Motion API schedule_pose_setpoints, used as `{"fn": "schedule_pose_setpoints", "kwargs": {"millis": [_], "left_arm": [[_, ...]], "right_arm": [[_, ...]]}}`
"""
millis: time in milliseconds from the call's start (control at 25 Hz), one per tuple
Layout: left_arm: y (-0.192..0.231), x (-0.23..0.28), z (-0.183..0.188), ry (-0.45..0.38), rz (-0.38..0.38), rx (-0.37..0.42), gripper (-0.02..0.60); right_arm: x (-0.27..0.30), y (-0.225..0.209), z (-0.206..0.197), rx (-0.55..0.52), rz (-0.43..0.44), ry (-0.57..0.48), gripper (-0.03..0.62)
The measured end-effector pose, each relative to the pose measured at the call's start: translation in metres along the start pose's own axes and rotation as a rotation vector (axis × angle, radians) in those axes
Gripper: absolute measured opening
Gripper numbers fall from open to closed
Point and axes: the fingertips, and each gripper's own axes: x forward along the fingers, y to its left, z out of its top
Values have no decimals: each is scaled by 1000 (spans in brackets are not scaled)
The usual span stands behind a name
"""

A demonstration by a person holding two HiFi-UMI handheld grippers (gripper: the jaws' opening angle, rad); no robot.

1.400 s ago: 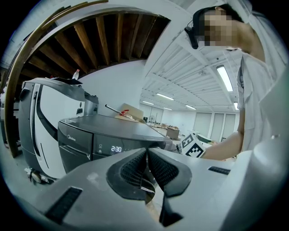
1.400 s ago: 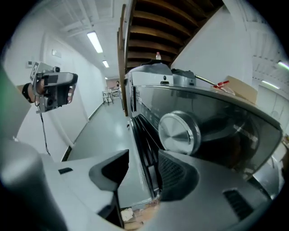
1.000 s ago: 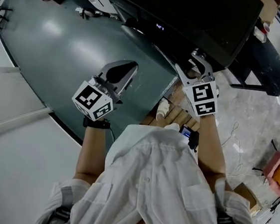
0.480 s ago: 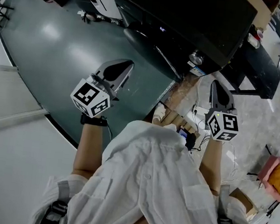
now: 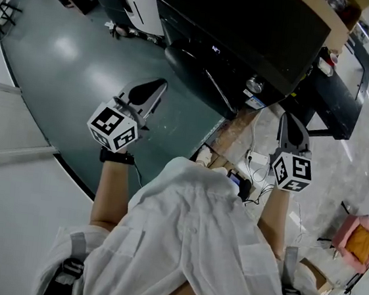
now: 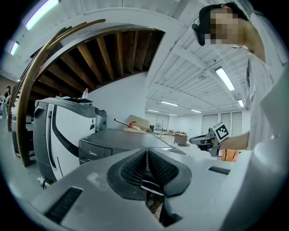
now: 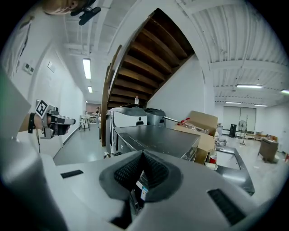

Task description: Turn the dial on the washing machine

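- Left gripper (image 5: pixel 153 88): jaws pressed together with nothing between them, held in the air above the green floor (image 5: pixel 63 50).
- Right gripper (image 5: pixel 287 120): also closed and empty, raised near the dial (image 5: pixel 254 85) but not touching it.
- The dial sits on the washing machine (image 5: pixel 250 32) front, by its top's right corner.

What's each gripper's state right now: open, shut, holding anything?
Left gripper: shut, nothing between its jaws.
Right gripper: shut, empty, not touching the dial.

The person wears a white buttoned shirt (image 5: pixel 193 244) and a black wrist strap (image 5: pixel 117 158).
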Motion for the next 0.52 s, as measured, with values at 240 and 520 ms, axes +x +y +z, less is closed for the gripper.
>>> {"fn": "schedule_pose_setpoints", "kwargs": {"millis": [240, 520], "left_arm": [[-1, 0, -1, 0, -1, -4, 17], [0, 2, -4, 8, -2, -9, 17]], "right_arm": [[2, 2, 2, -19, 7, 7, 0], [8, 4, 0, -23, 23, 13, 0]]}}
